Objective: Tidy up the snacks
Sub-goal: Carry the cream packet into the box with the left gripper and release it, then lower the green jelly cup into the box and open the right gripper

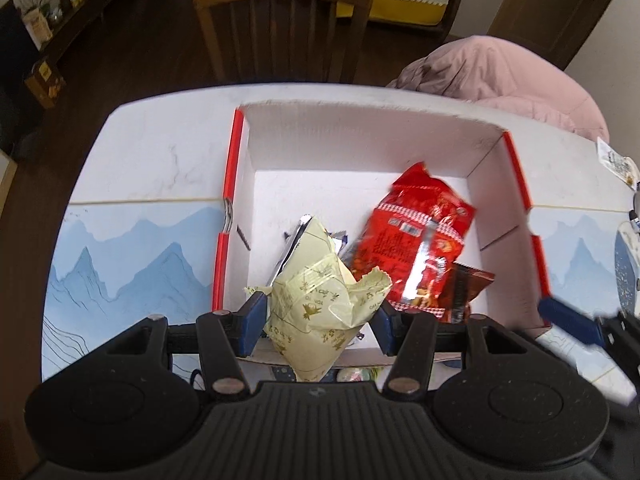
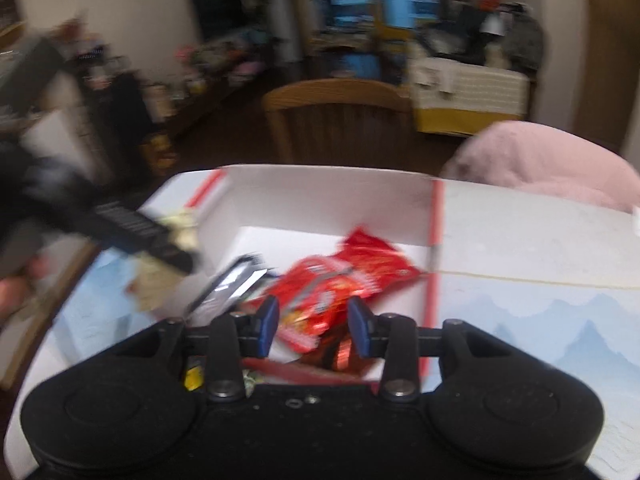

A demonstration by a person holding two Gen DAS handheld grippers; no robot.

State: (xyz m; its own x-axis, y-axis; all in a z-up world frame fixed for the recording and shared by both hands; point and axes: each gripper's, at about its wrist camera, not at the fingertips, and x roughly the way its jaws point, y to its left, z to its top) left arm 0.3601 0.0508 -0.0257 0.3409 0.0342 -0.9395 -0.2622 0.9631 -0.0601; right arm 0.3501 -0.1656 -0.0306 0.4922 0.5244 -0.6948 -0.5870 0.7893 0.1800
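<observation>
Gripping a pale yellow snack bag [image 1: 316,300], the left gripper [image 1: 320,316] hung over the white box's [image 1: 360,132] near edge.
Right gripper [image 2: 314,322] stood spread with nothing between its fingers above the red snack bag [image 1: 420,240], which lay inside that box beside a silver packet [image 2: 232,284].

The right wrist view is motion-blurred. The cream packet [image 1: 316,304] hides the silver wrapper [image 1: 294,246] beneath; the dark packet [image 1: 466,284] lies half covered.

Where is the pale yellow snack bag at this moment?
In the left wrist view, the pale yellow snack bag is between the left gripper fingers, at the white box near edge, beside the red bag.
</observation>
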